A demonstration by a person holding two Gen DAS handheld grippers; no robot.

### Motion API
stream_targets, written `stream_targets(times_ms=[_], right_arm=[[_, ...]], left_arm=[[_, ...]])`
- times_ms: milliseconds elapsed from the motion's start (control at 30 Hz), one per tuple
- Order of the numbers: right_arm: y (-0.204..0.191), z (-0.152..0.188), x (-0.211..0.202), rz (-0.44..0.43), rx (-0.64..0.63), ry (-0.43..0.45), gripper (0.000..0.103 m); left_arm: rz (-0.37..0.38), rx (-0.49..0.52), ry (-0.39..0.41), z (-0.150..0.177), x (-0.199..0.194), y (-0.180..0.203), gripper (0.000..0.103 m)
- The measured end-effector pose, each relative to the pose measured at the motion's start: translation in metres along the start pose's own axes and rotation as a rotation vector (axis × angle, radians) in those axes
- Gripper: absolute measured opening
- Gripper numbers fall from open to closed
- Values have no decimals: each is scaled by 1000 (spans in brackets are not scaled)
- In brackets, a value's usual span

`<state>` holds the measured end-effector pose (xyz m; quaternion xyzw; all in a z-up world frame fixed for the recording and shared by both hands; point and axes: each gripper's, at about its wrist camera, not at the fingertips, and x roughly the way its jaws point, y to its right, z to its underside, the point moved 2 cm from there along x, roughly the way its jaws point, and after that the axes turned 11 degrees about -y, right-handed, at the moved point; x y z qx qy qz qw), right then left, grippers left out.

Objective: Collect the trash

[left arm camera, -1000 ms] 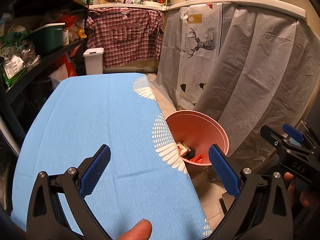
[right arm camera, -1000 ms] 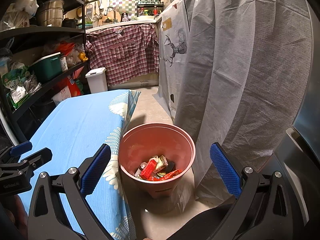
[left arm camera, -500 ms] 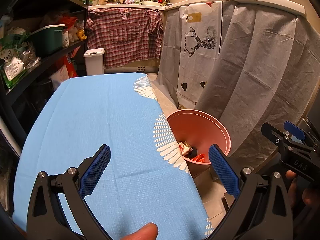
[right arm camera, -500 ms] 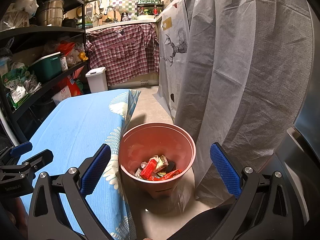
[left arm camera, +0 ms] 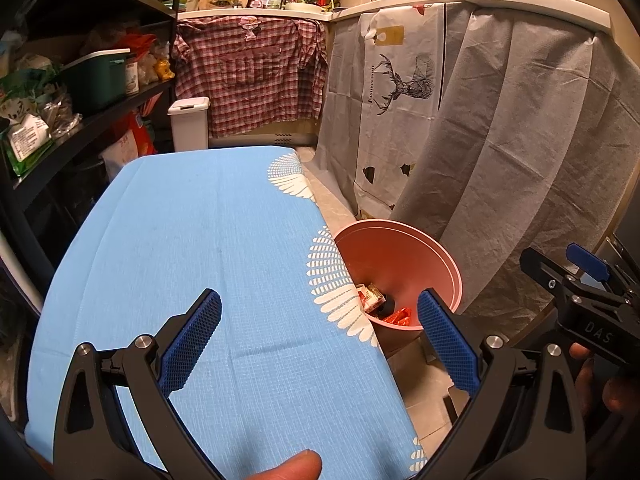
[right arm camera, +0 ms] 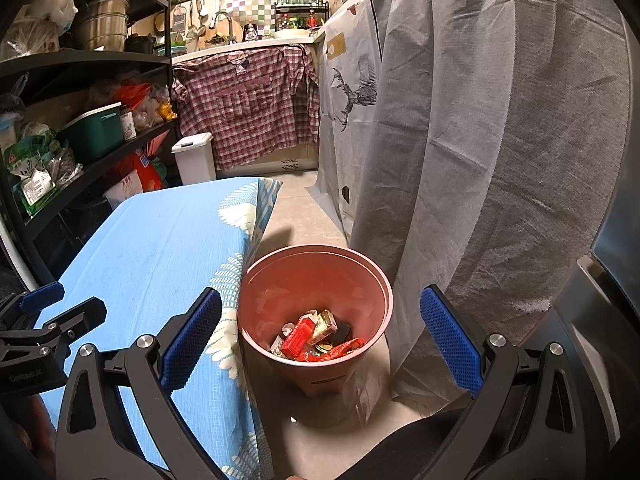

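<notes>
Landmark: pink bin (right arm camera: 316, 280), stood on the floor just beside the right edge of the table.

1. Black shelving (right arm camera: 80, 60), well left of the bin and beyond the table; a green lidded box (right arm camera: 94, 132), metal pots (right arm camera: 102, 24) and bagged goods are held on it.
2. White lidded container (right arm camera: 195, 158), on the floor left of and well beyond the bin, past the table's far end.
3. Table under a blue cloth (left arm camera: 192, 248) with a white feather print along the edge; its top surface is bare, and the bin is touched or nearly touched by its right edge.
4. Left gripper (left arm camera: 318, 344), held over the table's near part, left of the bin. Jaws are spread wide; nothing is held between the blue pads. A fingertip (left arm camera: 288, 468) is seen at the lower frame edge.
5. Trash (right arm camera: 316, 338), lying in the bottom of the bin: red wrappers, a small carton, a dark item. Exact kinds cannot be told.
6. Right gripper (right arm camera: 320, 344), held above and nearer than the bin, with the bin framed between its fingers. Jaws are spread wide; nothing is gripped.
7. Plaid shirt (right arm camera: 248, 104), hung from a counter edge well beyond the bin.
8. Grey fabric sheets (right arm camera: 492, 140), draped just right of and behind the bin; a deer print (left arm camera: 404, 80) is borne by one paler panel.
</notes>
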<state>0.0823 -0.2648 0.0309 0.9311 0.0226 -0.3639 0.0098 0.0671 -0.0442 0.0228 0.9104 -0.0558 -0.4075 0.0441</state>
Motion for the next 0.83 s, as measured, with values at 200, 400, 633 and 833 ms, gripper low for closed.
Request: stream_targets(times_ms=[200,400,633,833], right_arm=[[-1,1,1,1,-3,0,98],[-2,1,2,0,-2,-1,98],[-3,1,1,0,-2,-1,98],[-2,1,1,1,-3,-1,98]], left_arm=[[10,-10,-20,0,3,0,95],[12,-2,-10,0,2,1,95],[8,5,-9,0,2,3,95],[9,-2,-14,0,2,3,95]])
